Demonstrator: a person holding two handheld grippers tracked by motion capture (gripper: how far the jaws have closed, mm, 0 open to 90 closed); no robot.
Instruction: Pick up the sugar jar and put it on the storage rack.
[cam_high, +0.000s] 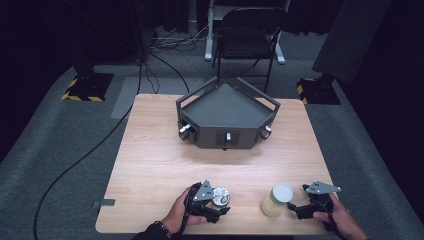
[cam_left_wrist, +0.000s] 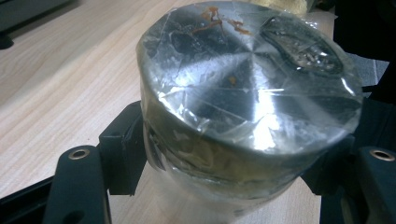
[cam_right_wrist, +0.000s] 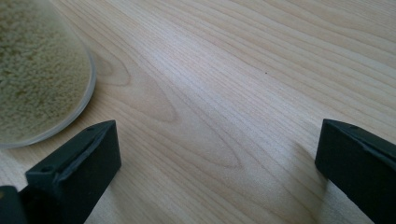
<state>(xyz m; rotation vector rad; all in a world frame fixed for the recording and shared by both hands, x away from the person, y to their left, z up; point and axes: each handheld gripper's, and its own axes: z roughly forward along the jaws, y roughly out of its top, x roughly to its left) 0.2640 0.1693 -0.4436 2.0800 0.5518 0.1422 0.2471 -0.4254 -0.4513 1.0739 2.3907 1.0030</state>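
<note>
Tin (cam_left_wrist: 247, 88) clamped in left tongs (cam_high: 212, 200), jar (cam_high: 277, 200) just beside wide-open right tongs (cam_high: 305, 205)

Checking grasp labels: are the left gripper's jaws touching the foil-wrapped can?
Touching. The left gripper view shows both black jaws of the left gripper pressed against the foil-wrapped can.

Dim room, grey carpet (cam_high: 45, 145), black folding chair (cam_high: 248, 35) beyond the wooden table (cam_high: 160, 150).
</note>
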